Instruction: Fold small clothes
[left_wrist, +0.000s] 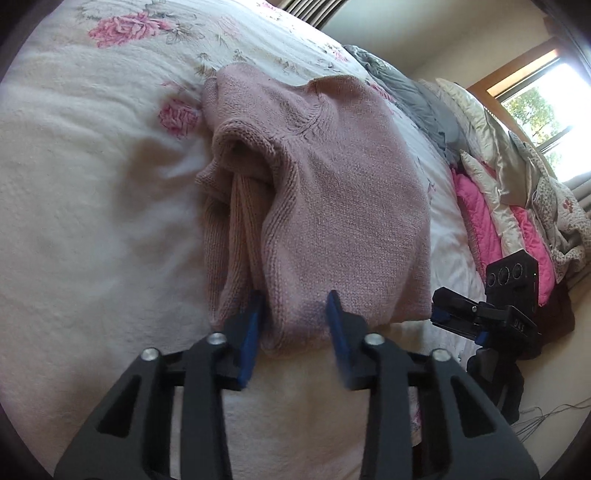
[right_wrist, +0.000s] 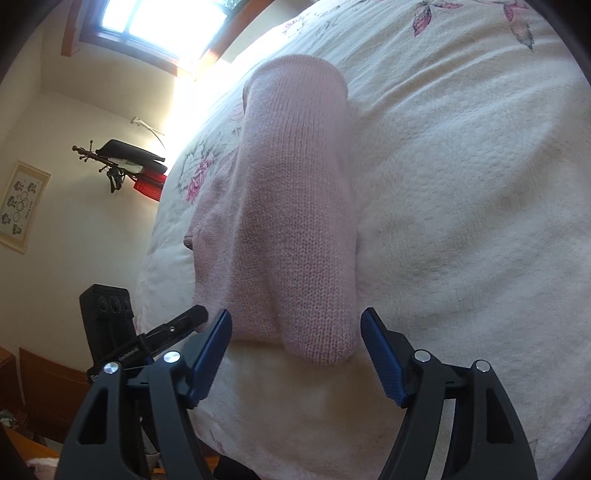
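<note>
Sweater (left_wrist: 332, 206) in pink knit, folded on the bed (left_wrist: 92, 221), straight ahead of the left gripper (left_wrist: 295, 321), near hem between the spread, empty fingers (left_wrist: 251, 332), long axis running away from them. From the right wrist: same sweater (right_wrist: 295, 221) dead ahead of the right gripper (right_wrist: 295, 347), fingers (right_wrist: 380, 354) wide apart, holding nothing, near edge just between the tips; about equally near to both.

Pink sweater (left_wrist: 332, 206) near hem sits behind left tongs (left_wrist: 295, 325); its sleeves are tucked under, unseen; bed (left_wrist: 92, 221) runs off-frame.
</note>
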